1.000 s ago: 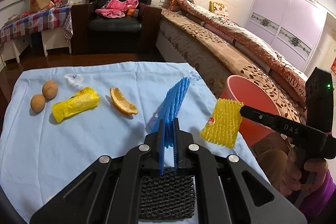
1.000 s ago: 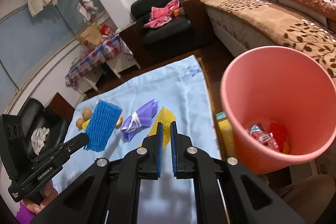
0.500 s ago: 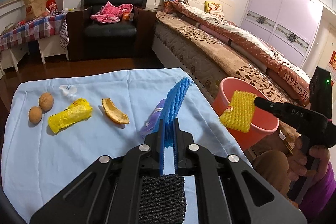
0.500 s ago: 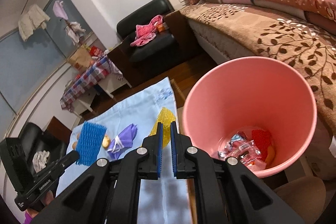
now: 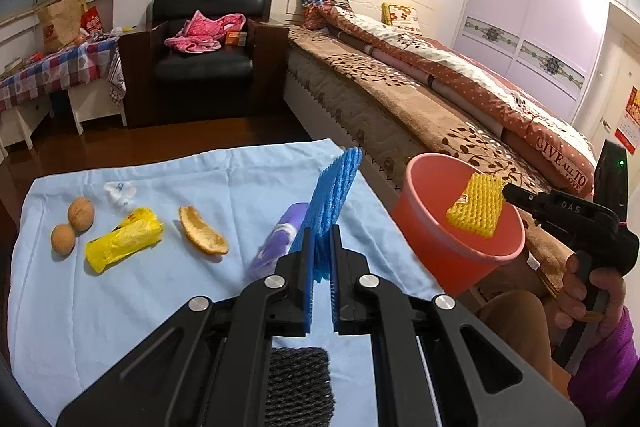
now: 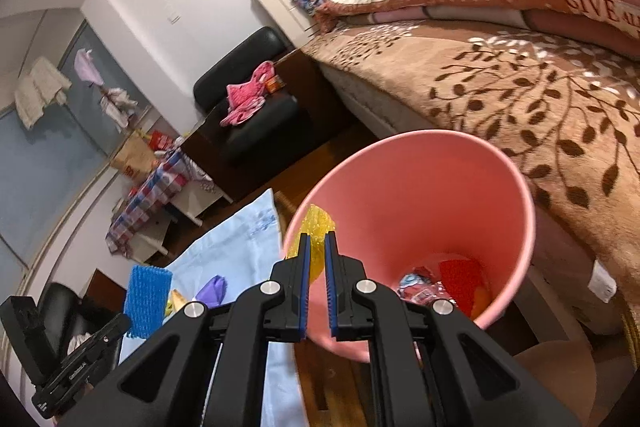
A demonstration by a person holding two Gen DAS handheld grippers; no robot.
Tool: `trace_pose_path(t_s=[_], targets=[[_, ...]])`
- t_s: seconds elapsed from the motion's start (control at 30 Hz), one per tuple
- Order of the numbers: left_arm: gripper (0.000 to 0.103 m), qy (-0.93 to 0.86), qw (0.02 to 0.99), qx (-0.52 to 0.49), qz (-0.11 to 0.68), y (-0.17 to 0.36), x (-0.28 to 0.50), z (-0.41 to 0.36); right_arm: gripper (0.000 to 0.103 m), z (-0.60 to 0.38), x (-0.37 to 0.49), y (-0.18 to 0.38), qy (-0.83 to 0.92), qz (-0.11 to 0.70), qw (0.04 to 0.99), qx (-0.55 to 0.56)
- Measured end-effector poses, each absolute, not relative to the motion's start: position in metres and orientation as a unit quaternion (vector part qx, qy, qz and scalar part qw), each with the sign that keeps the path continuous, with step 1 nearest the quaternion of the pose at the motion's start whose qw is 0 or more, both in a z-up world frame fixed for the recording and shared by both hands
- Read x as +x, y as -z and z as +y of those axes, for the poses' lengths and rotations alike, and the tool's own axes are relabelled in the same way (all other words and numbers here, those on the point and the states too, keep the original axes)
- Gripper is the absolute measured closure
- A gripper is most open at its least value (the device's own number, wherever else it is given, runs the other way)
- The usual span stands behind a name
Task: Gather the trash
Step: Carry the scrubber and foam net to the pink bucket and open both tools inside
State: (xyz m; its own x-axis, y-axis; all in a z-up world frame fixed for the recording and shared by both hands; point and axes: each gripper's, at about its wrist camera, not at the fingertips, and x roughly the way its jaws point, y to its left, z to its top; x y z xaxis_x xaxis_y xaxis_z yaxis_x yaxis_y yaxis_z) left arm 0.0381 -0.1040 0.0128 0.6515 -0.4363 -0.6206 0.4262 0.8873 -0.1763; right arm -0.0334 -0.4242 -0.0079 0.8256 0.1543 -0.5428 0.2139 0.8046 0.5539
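A: Left wrist view, textures? Blue foam net (image 5: 335,199), ribbed mesh, flat sleeve; yellow foam net (image 5: 478,205), same weave. Crinkly yellow wrapper (image 5: 125,245), curled orange peel (image 5: 202,237), two walnuts (image 5: 72,224) lie on the pale blue cloth (image 5: 200,171).

B: Tongs?

A: Left gripper (image 5: 320,259) clamped on the blue net, held upright above the cloth. Right gripper (image 6: 315,259) clamped on the yellow net, over the pink bucket (image 6: 500,167).

B: Bucket contents?

A: Red mesh piece (image 6: 460,273), shiny wrappers (image 6: 418,285) at the bottom.
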Motion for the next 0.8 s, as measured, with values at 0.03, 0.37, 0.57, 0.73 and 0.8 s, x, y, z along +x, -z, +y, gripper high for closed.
trace_pose_path(t_s=[0.03, 0.37, 0.57, 0.73, 0.8], targets=[[0.097, 0.240, 0.908, -0.005, 0.342, -0.014, 0.038, -0.108, 0.096, -0.428, -0.034, 0.009, 0.021, 0.294, 0.902, 0.315], [0.097, 0.265, 0.903, 0.018, 0.338, -0.021, 0.038, -0.143, 0.096, -0.461, -0.040, 0.027, 0.054, 0.290, 0.893, 0.339], [0.097, 0.291, 0.897, 0.034, 0.330, -0.025, 0.037, -0.175, 0.096, -0.473, -0.039, 0.038, 0.060, 0.295, 0.888, 0.349], [0.097, 0.320, 0.888, 0.048, 0.327, -0.026, 0.037, -0.206, 0.096, -0.479, -0.039, 0.043, 0.064, 0.297, 0.885, 0.353], [0.097, 0.334, 0.882, 0.058, 0.327, -0.025, 0.037, -0.223, 0.096, -0.482, -0.039, 0.045, 0.067, 0.298, 0.884, 0.355]])
